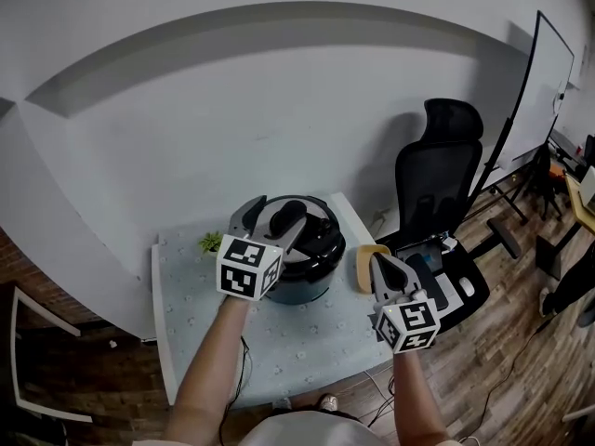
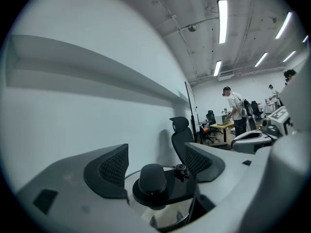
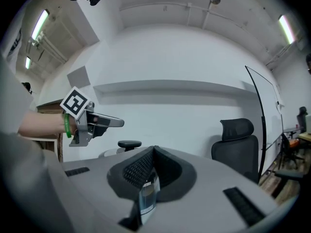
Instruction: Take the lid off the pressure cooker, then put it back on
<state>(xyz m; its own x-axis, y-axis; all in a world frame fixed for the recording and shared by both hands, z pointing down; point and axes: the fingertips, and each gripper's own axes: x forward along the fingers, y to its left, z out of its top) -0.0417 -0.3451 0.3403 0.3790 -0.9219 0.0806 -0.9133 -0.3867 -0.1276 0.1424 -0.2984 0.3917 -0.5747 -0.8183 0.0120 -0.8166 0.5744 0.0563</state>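
Note:
The black pressure cooker (image 1: 311, 272) stands on a small white table (image 1: 195, 323) with its lid (image 2: 177, 189) on. My left gripper (image 1: 276, 217) hovers level just above the lid, open. Its jaws stand either side of the lid's black knob (image 2: 152, 179), and the pads are clear of it. My right gripper (image 1: 383, 269) hangs to the right of the cooker, beyond the table's edge, with its jaw tips together and nothing gripped. In the right gripper view the right gripper (image 3: 153, 152) points past the knob (image 3: 129, 143), with the left gripper (image 3: 90, 123) above that knob. A clear object shows through the slit under the tips.
A yellow object (image 1: 363, 266) sits at the table's right edge next to the right gripper. A small green plant (image 1: 211, 242) is left of the cooker. A black office chair (image 1: 437, 184) stands to the right, a white wall behind. People (image 2: 235, 111) work at desks far off.

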